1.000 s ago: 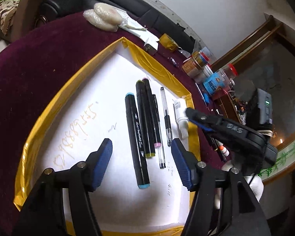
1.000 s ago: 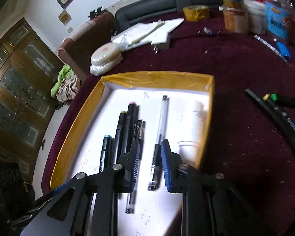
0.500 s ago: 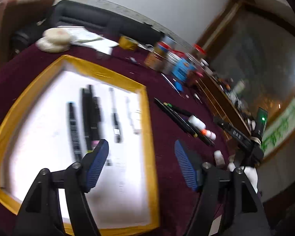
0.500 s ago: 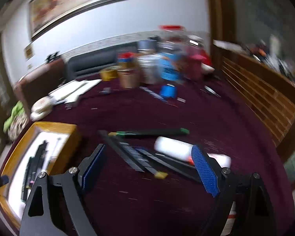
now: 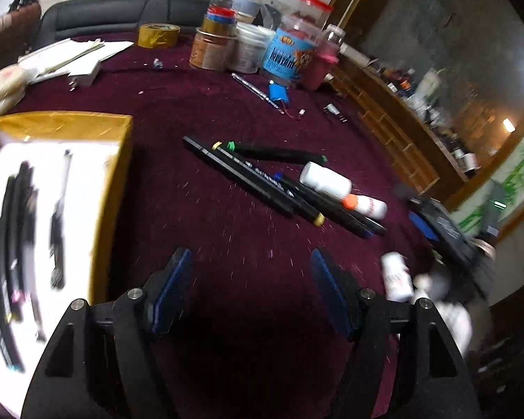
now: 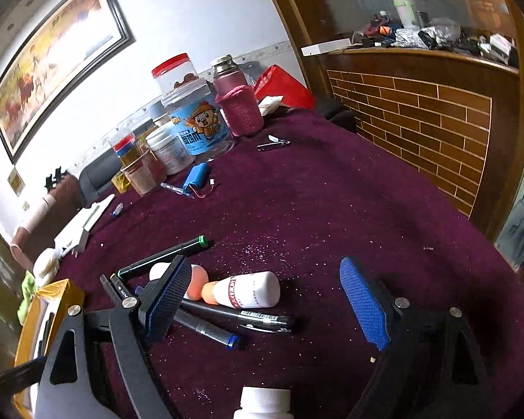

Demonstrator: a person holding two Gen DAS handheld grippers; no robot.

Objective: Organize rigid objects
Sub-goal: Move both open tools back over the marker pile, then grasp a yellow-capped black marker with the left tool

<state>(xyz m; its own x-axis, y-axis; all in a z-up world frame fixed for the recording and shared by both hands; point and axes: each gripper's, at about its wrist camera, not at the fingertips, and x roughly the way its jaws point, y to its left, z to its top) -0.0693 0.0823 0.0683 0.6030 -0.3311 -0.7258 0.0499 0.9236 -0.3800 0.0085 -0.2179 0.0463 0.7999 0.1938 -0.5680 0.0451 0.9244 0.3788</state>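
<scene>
- left gripper [image 5: 251, 281]: jaws apart, nothing between them; it hangs over the maroon tablecloth [image 5: 199, 209], beside the yellow-edged tray [image 5: 111, 188]
- right gripper [image 6: 263, 302]: jaws wide apart, holding nothing; its left pad sits in front of the loose pile
- loose pile on the cloth: black markers [image 5: 248, 179], a green-capped marker [image 6: 164, 255], a white bottle with orange cap [image 6: 248, 289]
- tray holds a row of markers and a pen [image 5: 57, 230], blurred
- another white bottle [image 6: 265, 403] at the bottom edge of the right view
</scene>
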